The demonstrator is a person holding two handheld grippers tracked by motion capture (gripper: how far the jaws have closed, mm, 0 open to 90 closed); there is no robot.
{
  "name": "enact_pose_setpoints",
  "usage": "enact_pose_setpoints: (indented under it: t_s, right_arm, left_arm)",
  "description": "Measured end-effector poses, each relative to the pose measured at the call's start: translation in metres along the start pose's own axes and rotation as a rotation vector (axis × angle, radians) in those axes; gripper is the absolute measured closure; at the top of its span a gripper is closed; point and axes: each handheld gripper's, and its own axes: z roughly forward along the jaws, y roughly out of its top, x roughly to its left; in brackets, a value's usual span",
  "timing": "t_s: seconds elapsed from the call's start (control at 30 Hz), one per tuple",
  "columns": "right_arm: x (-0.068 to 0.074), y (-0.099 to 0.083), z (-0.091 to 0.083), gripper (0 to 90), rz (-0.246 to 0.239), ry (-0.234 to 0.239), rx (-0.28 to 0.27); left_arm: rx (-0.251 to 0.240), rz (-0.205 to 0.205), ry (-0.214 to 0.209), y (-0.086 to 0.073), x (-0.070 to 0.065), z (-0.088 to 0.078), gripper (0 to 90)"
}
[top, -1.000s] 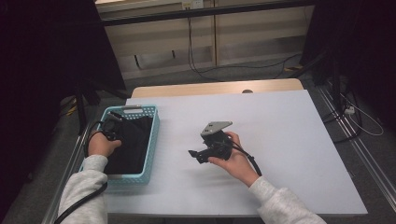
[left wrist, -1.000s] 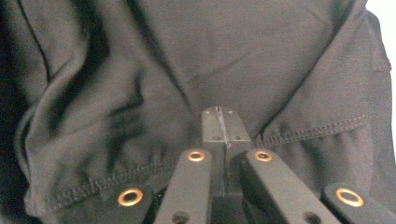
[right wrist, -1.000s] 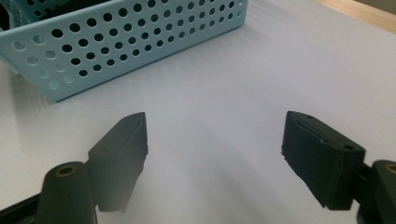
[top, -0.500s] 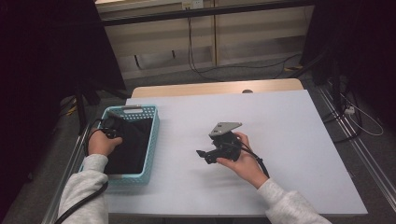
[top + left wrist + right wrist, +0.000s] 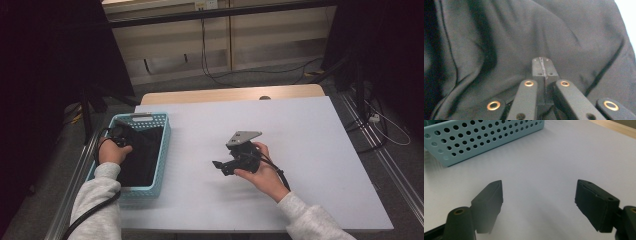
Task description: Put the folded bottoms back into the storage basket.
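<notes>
A light blue perforated basket (image 5: 142, 192) stands at the table's left edge with a black cloth (image 5: 142, 155) inside it. My left gripper (image 5: 120, 134) reaches into the basket's far left corner. In the left gripper view its jaws are pressed together (image 5: 541, 61) against the folded black cloth (image 5: 499, 37); I cannot tell whether a fold is pinched between them. My right gripper (image 5: 220, 167) is held over the middle of the white table (image 5: 310, 140), pointing left toward the basket. Its jaws stand wide apart (image 5: 539, 192) with only bare table (image 5: 549, 157) between them.
The basket's holed wall (image 5: 486, 137) lies a short way ahead of the right gripper. A wooden strip (image 5: 225, 95) borders the table's far edge. Dark stands and cables (image 5: 370, 115) sit on the floor to the right, beyond the table.
The right hand and its gripper have drifted slightly to the right over the table. The left hand has stayed in the basket.
</notes>
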Motion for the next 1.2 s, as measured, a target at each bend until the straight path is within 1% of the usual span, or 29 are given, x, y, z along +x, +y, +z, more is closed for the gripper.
enact_pose_setpoints:
  t_s: [0.03,0.1,0.17,0.2,0.23,0.27,0.3,0.33,0.37,0.4,0.47,0.5,0.57,0.67,0.7,0.73,0.8,0.87,0.93,1.0,1.13,1.17,1.2]
  right_arm:
    - [0.0,0.0,0.0,21.9,-0.001,-0.002,0.001]
    - [0.0,-0.001,0.001,21.9,-0.003,-0.002,0.004]
    - [0.001,-0.001,0.001,21.9,-0.005,-0.003,0.007]
    - [0.001,-0.001,0.001,21.9,-0.007,-0.003,0.006]
    - [0.001,-0.001,0.001,21.9,-0.009,-0.003,0.005]
    - [0.001,-0.001,0.0,21.9,-0.01,-0.003,0.005]
    - [0.001,-0.001,0.0,21.9,-0.009,-0.003,0.003]
    - [0.001,-0.001,0.0,21.9,-0.009,-0.003,0.004]
    - [0.001,-0.001,0.0,21.9,-0.008,-0.005,0.004]
    - [0.0,-0.001,0.0,21.9,-0.006,-0.007,0.003]
    - [0.0,-0.001,-0.001,21.9,-0.005,-0.006,0.002]
    - [0.0,-0.001,-0.001,21.9,-0.004,-0.005,0.003]
    - [0.0,-0.001,0.0,21.9,-0.007,-0.005,0.005]
    - [0.001,-0.001,0.0,21.9,-0.008,0.0,0.007]
    - [0.001,-0.002,0.0,21.9,-0.008,0.0,0.007]
    - [0.001,-0.002,0.0,21.9,-0.007,0.001,0.009]
    - [0.0,-0.002,0.0,21.9,-0.003,-0.001,0.009]
    - [0.0,-0.002,0.0,21.9,-0.004,-0.002,0.01]
    - [0.0,-0.002,0.0,21.9,-0.004,-0.001,0.011]
    - [-0.001,-0.003,0.001,21.9,-0.003,-0.002,0.013]
    - [-0.001,-0.003,0.001,21.9,0.001,-0.003,0.015]
    - [-0.001,-0.003,0.001,21.9,0.002,-0.003,0.015]
    - [-0.001,-0.004,0.001,21.9,0.001,-0.003,0.017]
  left_arm:
    - [0.023,0.004,0.002,0.0,0.001,-0.002,90.0]
    - [0.045,0.001,0.013,-0.002,0.002,-0.005,90.0]
    - [0.036,0.006,0.016,-0.001,0.001,-0.005,90.0]
    - [0.036,0.001,0.015,0.0,0.001,-0.006,90.0]
    - [0.018,-0.001,0.006,0.002,-0.001,-0.007,90.0]
    - [0.014,0.007,0.003,0.004,-0.003,-0.008,90.0]
    - [-0.012,0.012,0.005,0.007,-0.006,-0.01,90.0]
    - [-0.027,0.011,0.002,0.009,-0.008,-0.012,90.0]
    - [-0.055,0.011,-0.006,0.014,-0.011,-0.014,90.0]
    - [-0.072,0.015,-0.014,0.017,-0.013,-0.016,90.0]
    - [-0.09,0.027,-0.018,0.022,-0.018,-0.017,90.0]
    - [-0.096,0.031,-0.021,0.024,-0.021,-0.015,90.0]
    - [-0.089,0.03,-0.042,0.026,-0.024,-0.009,90.0]
    - [-0.085,0.029,-0.05,0.025,-0.025,0.002,90.0]
    - [-0.076,0.025,-0.05,0.025,-0.026,0.007,90.0]
    - [-0.077,0.024,-0.051,0.025,-0.026,0.009,90.0]
    - [-0.069,0.032,-0.052,0.025,-0.027,0.014,90.0]
    - [-0.068,0.039,-0.048,0.026,-0.028,0.019,90.0]
    - [-0.08,0.04,-0.053,0.027,-0.031,0.022,90.0]
    - [-0.081,0.061,-0.055,0.03,-0.035,0.024,90.0]
    - [-0.098,0.089,-0.117,0.034,-0.044,0.029,90.0]
    - [-0.098,0.109,-0.125,0.035,-0.046,0.029,90.0]
    - [-0.099,0.117,-0.119,0.035,-0.048,0.029,90.0]
